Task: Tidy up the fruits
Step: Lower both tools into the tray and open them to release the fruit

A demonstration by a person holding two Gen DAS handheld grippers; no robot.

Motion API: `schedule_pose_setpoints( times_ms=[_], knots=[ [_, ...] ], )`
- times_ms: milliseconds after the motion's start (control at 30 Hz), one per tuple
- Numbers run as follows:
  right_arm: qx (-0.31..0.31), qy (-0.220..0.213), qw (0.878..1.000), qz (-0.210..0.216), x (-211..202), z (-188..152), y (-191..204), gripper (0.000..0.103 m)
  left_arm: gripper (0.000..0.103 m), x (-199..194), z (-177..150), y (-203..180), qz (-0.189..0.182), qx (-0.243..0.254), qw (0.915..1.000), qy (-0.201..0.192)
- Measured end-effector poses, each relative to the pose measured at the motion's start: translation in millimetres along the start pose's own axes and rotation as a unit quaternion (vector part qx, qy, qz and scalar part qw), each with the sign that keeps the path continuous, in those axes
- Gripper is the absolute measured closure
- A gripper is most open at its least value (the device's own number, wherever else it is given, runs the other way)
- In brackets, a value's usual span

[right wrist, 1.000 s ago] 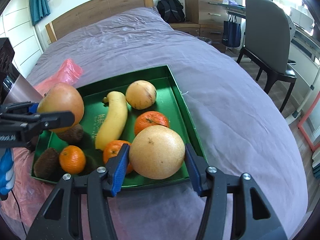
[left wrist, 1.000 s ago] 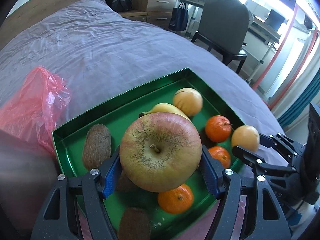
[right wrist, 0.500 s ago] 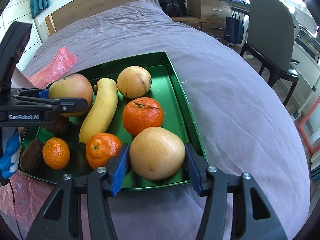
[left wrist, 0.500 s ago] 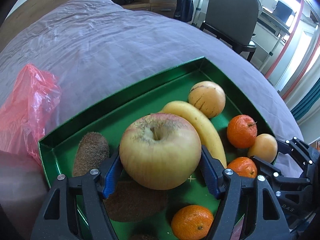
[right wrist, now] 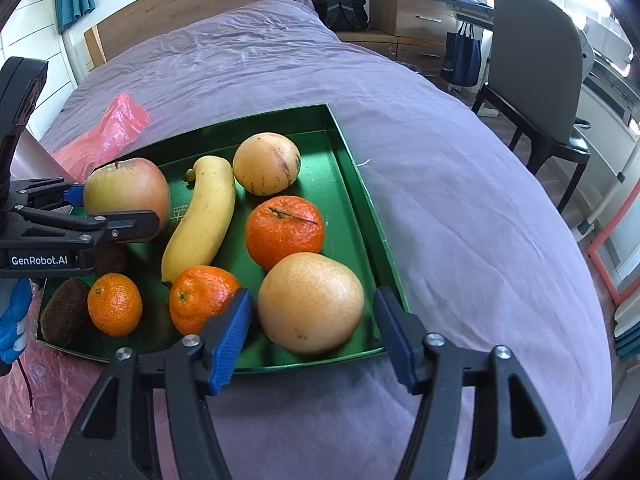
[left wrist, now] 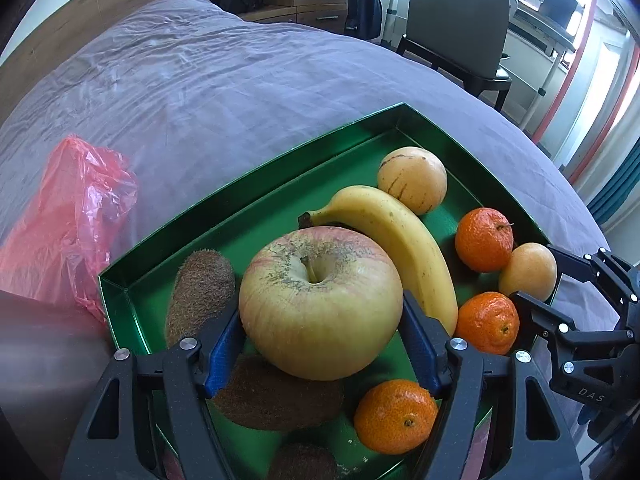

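Note:
A green tray (left wrist: 256, 184) lies on the purple bed and also shows in the right wrist view (right wrist: 360, 216). My left gripper (left wrist: 320, 336) is shut on a large apple (left wrist: 320, 304), held low over the tray's left part; the apple shows in the right wrist view (right wrist: 124, 194). My right gripper (right wrist: 312, 332) is open, its pads apart on either side of a yellow-orange grapefruit (right wrist: 311, 302) that rests in the tray's near right corner. A banana (right wrist: 204, 216), a pale melon-like fruit (right wrist: 266, 163), three tangerines (right wrist: 285, 231) and kiwis (left wrist: 200, 292) lie in the tray.
A red plastic bag (left wrist: 64, 220) lies left of the tray on the bed (right wrist: 460, 208). A grey chair (right wrist: 536, 76), a desk and drawers stand beyond the bed's right edge. A black backpack (right wrist: 340, 4) sits by the headboard.
Both grippers have come down toward the tray. My right gripper has opened and let the grapefruit rest in the tray. My left gripper has lowered the apple beside the banana.

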State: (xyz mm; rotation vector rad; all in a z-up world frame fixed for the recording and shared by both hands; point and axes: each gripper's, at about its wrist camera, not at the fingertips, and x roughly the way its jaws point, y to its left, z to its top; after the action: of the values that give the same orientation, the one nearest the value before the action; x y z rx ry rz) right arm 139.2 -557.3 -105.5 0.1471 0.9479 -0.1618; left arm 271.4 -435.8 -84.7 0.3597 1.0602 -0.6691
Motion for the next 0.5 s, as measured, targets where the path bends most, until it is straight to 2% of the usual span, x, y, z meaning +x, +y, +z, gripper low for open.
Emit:
schedule_pose_setpoints(
  times_ms=[67,167,233,500],
  knots=[
    [0.000,0.002,1.000,-0.002,-3,0,1,0.000,0.034,2,0,4,-0.012,-0.009,0.9998,0.010],
    [-0.001,0.004,1.000,-0.001,-6,-1,2,0.000,0.027,0,2,11,-0.016,-0.020,0.9996,0.008],
    [0.002,0.004,1.000,-0.001,-7,-1,3,0.000,0.027,-2,3,15,-0.023,-0.028,0.9993,0.007],
    [0.009,-0.002,1.000,0.004,-13,-4,4,0.000,0.027,-27,2,10,-0.013,-0.017,0.9992,-0.033]
  ],
)
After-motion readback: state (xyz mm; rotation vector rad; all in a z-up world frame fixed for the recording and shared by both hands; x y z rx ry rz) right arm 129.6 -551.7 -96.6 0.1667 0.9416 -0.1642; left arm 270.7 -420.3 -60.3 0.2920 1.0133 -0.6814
